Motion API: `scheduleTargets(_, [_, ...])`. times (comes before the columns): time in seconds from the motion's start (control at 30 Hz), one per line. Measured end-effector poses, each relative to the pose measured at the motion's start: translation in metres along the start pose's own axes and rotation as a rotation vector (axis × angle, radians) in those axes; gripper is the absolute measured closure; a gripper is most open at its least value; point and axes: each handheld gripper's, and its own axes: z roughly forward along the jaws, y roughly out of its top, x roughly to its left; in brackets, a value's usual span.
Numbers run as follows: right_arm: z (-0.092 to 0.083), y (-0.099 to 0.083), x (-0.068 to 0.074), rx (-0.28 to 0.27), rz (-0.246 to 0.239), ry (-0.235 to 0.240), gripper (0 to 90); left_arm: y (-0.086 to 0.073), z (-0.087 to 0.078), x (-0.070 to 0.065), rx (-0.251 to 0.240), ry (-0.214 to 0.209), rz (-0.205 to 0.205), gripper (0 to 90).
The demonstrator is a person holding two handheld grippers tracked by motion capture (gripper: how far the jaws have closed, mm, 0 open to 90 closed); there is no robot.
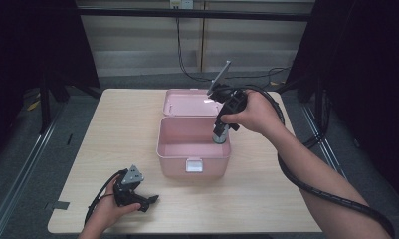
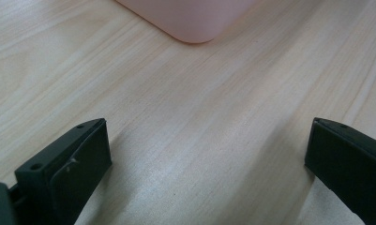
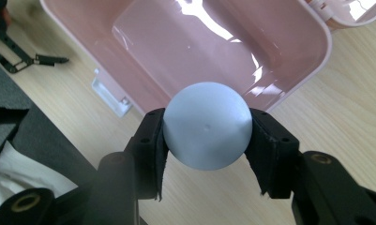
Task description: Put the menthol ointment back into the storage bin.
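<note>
A: The right gripper (image 3: 206, 136) pinches a pale blue ball (image 3: 206, 125), one pad on each side of it. It hangs over the near right corner of the open pink box (image 1: 193, 158), at about 4 o'clock from the box's middle in the high view.

B: The step looks like dropping the ball into the box. Best bring it further in over the bare floor, clear of the rim, lower it, then spread the jaws; a ball let go from high up may bounce or roll.

A: The left gripper (image 1: 137, 198) rests low on the table (image 1: 266, 199) at 7 o'clock from the box. Its jaws stand wide apart with nothing between them.

B: The right gripper view gives the ball, its grip, and the box's bare inside. The high view has the hand in front of the ball, yet shows the lid (image 1: 187, 102) lying open at 12 o'clock and the white latch (image 1: 193, 165) at 6.

A: The left gripper view adds bare wood grain and one rounded box corner.
</note>
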Motion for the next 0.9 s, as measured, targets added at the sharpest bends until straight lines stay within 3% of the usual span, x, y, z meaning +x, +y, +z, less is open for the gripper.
scheduleTargets(0.3, [0.008, 0.015, -0.002, 0.002, 0.071, -0.028, 50.7, 0.000, 0.000, 0.000, 0.000, 0.000, 0.000, 0.0])
scheduleTargets(0.57, [0.022, 0.023, -0.010, -0.021, 0.191, -0.025, 50.7, 0.000, 0.000, 0.000, -0.001, 0.000, 0.002, 0.0])
scheduleTargets(0.7, [0.027, 0.025, -0.011, -0.033, 0.222, -0.018, 50.7, 0.000, 0.000, 0.000, 0.001, -0.001, -0.002, 0.0])
scheduleTargets(0.9, [0.038, 0.028, -0.010, -0.026, 0.261, -0.068, 50.7, 0.000, 0.000, 0.000, 0.001, -0.001, -0.002, 0.0])
